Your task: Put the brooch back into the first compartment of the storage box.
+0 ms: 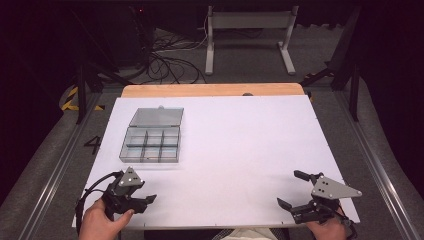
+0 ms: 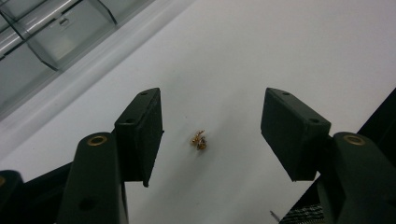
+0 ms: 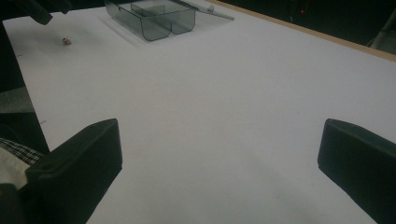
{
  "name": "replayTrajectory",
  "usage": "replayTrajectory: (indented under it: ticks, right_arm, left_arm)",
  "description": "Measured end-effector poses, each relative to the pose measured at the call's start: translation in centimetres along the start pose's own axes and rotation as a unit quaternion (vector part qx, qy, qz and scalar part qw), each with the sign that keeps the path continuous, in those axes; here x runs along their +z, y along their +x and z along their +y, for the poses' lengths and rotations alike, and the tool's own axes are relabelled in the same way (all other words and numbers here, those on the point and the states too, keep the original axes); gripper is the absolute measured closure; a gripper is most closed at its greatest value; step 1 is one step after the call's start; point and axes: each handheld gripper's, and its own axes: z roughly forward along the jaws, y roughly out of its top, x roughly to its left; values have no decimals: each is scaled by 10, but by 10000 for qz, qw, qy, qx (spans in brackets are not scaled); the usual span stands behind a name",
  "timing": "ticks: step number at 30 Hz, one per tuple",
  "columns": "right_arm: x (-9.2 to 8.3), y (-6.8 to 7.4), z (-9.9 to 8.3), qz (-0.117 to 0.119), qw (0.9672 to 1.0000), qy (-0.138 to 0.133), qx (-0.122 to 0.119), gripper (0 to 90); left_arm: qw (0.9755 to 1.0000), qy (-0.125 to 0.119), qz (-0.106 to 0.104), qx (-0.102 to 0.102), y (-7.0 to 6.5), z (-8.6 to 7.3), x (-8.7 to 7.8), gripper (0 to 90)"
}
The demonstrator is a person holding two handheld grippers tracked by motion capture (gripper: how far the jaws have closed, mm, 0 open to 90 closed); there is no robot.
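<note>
Between the spread jaws of the left gripper point(image 2: 210, 135), a small gold-coloured metal piece point(image 2: 200, 140) is seen lying on the white table sheet point(image 2: 280, 42). It is tiny, irregular and shiny, with a darker spot on one side; its exact kind cannot be told. It rests roughly midway between the two black pads, nearer the left one, and is touched by neither. In the right gripper view it is seen as a speck point(image 3: 66, 41) far off, near the front corner of the clear plastic compartment box point(image 3: 154, 18).

One such piece is counted. One box point(image 1: 150, 145) is seen on the left part of the table, its lid laid open behind it and six compartments visible in two rows of three. Two grippers are counted, each held in a hand at the near edge: the left gripper point(image 1: 142, 200) just in front of the box, the right gripper point(image 1: 290, 206) well apart at the right corner, its jaws held wide with only bare sheet between them.
</note>
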Motion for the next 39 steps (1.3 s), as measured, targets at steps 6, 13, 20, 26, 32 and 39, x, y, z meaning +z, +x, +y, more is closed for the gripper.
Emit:
replayTrajectory:
  ticks: [6, 13, 20, 26, 32, 39]
  right_arm:
    - [0, 0, 0, 10, 10000, 10, -14, 6]
    - [0, 0, 0, 27, 10000, 19, -22, 6]
    - [2, 0, 0, 57, 10000, 31, 5, 6]
    - [2, 0, -1, 71, 10000, 52, 13, 6]
    - [2, 0, -1, 79, 9999, 65, 5, 6]
    - [3, 0, -1, 86, 9999, 73, 9, 6]
  left_arm:
    - [9996, 271, -52, -17, 2, 1, 7, 405]
    - [9988, 495, -4, -36, 4, 2, 13, 423]
    - [9973, 736, 13, -37, 5, 3, 19, 454]
    - [9965, 833, -10, -16, 7, 3, 22, 480]
    - [9952, 973, 33, 76, 6, 4, 25, 513]
    - [9942, 1075, 2, 78, 6, 5, 28, 565]
